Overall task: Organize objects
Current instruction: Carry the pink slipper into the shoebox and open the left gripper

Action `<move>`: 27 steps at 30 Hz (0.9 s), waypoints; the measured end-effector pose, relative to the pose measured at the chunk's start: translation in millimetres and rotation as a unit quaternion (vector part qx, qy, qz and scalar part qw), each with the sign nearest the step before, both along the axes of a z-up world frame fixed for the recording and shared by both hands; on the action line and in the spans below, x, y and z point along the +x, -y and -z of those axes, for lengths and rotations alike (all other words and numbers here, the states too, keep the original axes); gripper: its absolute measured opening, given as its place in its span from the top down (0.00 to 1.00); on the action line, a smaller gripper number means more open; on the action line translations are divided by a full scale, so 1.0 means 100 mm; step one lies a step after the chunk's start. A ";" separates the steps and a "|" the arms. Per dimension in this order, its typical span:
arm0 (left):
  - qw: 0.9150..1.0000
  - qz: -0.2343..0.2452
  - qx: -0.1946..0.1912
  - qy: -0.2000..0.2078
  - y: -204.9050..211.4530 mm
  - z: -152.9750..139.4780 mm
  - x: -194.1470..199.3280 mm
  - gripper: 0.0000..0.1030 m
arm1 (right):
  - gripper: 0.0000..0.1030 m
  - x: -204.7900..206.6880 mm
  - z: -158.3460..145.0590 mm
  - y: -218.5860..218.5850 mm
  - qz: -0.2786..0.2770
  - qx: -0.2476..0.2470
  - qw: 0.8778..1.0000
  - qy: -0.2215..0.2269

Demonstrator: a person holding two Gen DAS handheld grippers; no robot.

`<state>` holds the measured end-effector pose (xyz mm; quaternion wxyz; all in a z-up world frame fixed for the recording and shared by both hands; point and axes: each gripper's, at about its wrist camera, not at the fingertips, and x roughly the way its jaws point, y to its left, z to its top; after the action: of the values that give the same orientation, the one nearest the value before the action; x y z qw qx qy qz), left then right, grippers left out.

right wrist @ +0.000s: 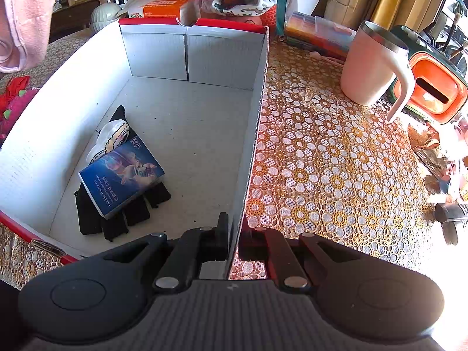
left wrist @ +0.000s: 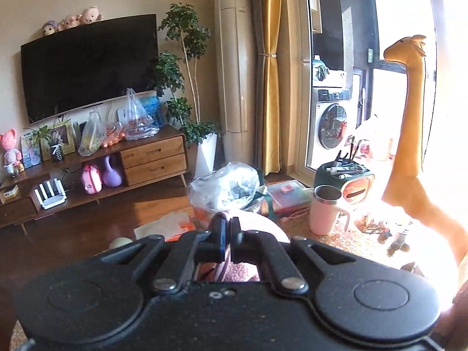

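Observation:
A white cardboard box with a red rim (right wrist: 254,122) lies open on the floral tablecloth. Inside it, at the left, a blue booklet (right wrist: 122,172) rests on a black fabric item (right wrist: 87,216), with a white plastic packet (right wrist: 112,137) just behind. My right gripper (right wrist: 233,234) is shut on the box's right wall, one finger inside and one outside. My left gripper (left wrist: 228,235) is shut on a pink cloth (left wrist: 263,228), held up in the air. The same pink cloth (right wrist: 23,20) hangs at the top left of the right wrist view, above the box's left side.
To the right of the box stand a pink mug with a handle (right wrist: 368,67) and an orange and green pen holder (right wrist: 433,90). Behind it are an orange tissue box (right wrist: 158,8) and a filled plastic bag (left wrist: 225,187). Small clutter (right wrist: 444,175) lies at the table's right edge.

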<state>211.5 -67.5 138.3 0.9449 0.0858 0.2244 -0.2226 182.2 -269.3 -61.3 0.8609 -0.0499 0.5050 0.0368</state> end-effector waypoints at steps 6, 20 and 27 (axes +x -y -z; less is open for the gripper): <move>0.999 0.039 0.008 0.002 0.50 0.12 0.12 1.00 | 0.94 0.00 0.00 -0.01 0.000 0.002 1.000 0.001; 0.996 0.042 0.052 -0.063 0.98 0.90 0.47 1.00 | 0.94 0.02 0.02 -0.01 -0.004 0.008 1.000 0.003; 0.989 0.020 0.092 -0.114 0.97 1.39 0.64 0.99 | 0.94 0.02 0.02 0.00 -0.005 0.010 1.000 0.005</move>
<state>275.9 -164.5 -1.1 0.8965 0.1507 0.3482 -0.2287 183.8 -268.9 -63.3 0.8635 -0.0436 0.5003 0.0460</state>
